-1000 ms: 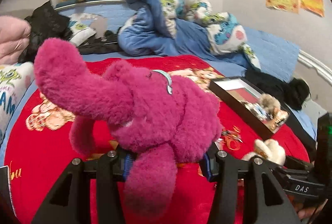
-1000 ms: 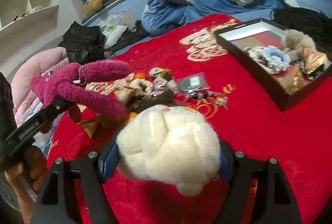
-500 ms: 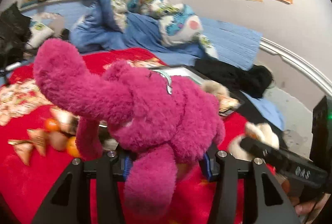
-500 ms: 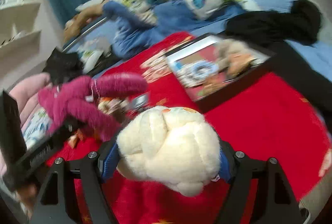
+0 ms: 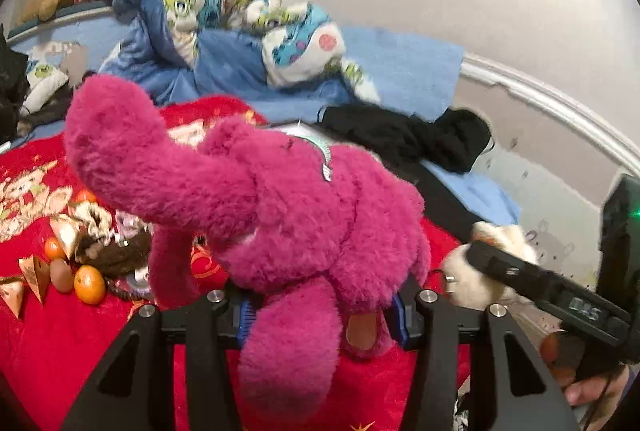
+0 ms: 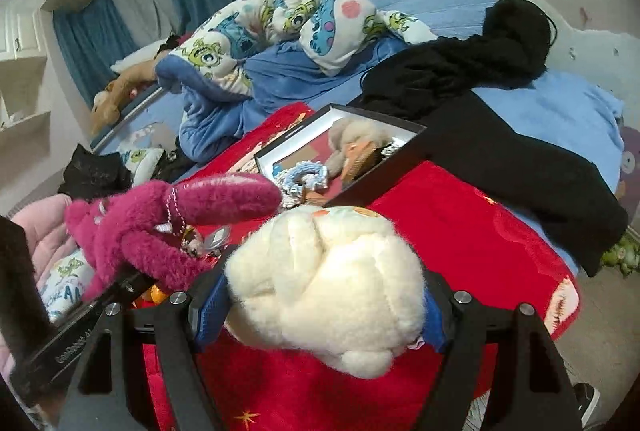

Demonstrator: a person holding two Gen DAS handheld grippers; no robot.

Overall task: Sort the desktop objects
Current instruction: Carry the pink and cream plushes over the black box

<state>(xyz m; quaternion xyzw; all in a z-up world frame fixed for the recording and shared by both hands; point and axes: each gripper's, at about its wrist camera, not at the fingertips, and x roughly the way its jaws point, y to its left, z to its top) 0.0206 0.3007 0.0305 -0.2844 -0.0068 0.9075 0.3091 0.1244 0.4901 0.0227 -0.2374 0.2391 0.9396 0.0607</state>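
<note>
My left gripper (image 5: pixel 320 315) is shut on a magenta plush toy (image 5: pixel 280 207) with long limbs, held up over the red blanket (image 5: pixel 48 343). My right gripper (image 6: pixel 316 307) is shut on a cream plush toy (image 6: pixel 328 283). The right wrist view also shows the magenta plush toy (image 6: pixel 160 227) at the left, and the left wrist view shows the cream plush toy (image 5: pixel 492 255) at the right. A black box (image 6: pixel 380 179) holding a beige plush, a blue-white scrunchie and other small items lies on the blanket beyond the cream toy.
Small oranges (image 5: pixel 88 283), gold paper cones (image 5: pixel 32 271) and trinkets are scattered on the blanket at the left. Black clothing (image 6: pixel 480 135) lies beside the box. Blue patterned bedding (image 6: pixel 248 47) is piled at the back. The bed edge and floor (image 6: pixel 600 331) are at the right.
Both grippers have swung to the right, each carrying its plush toy. The black box now sits nearer the middle of the right wrist view, and the bed's right edge has come into sight.
</note>
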